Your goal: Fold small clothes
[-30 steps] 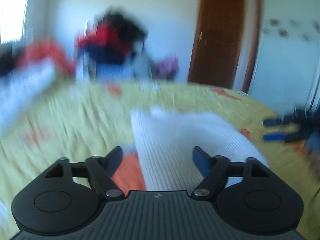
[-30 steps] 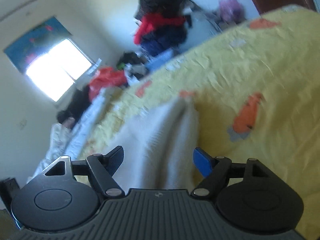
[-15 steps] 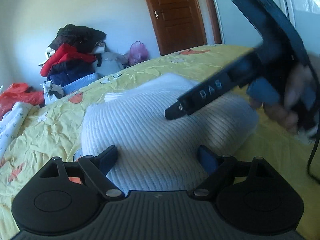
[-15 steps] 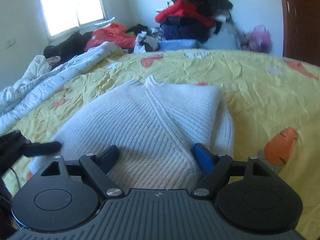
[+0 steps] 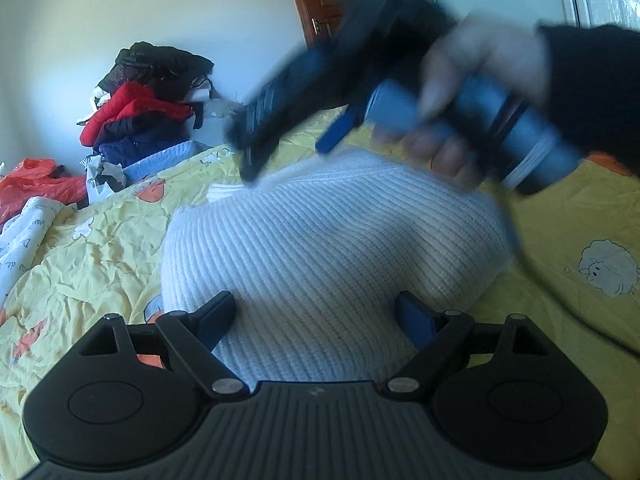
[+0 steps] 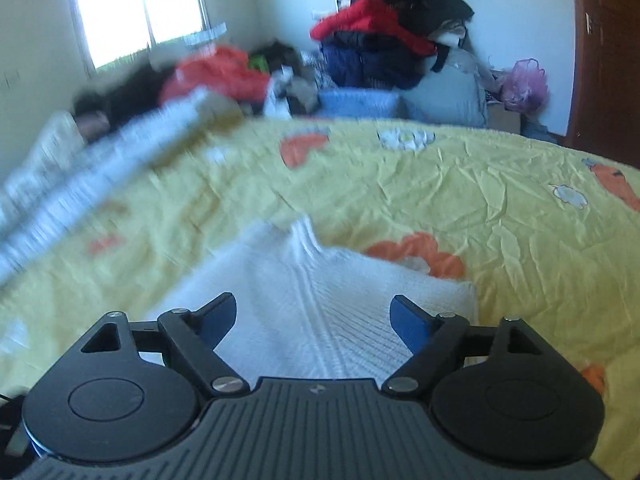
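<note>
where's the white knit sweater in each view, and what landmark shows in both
Left wrist: the sweater fills the centre, folded on the yellow bedspread, just beyond the open left gripper.
Right wrist: the sweater lies low in the centre, beyond the open right gripper.
Shared landmark: the clothes pile with the red jacket, at the far wall.

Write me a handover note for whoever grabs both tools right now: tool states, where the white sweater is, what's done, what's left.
Left tool: open, empty, low over the white knit sweater.
Right tool: jaws have just been opening, nothing gripped, over the sweater's other side.
Sweater: a compact bundle on the yellow bedsheet.
Done: looks folded and released.
Left: probably neaten the edges, then move on.
</note>
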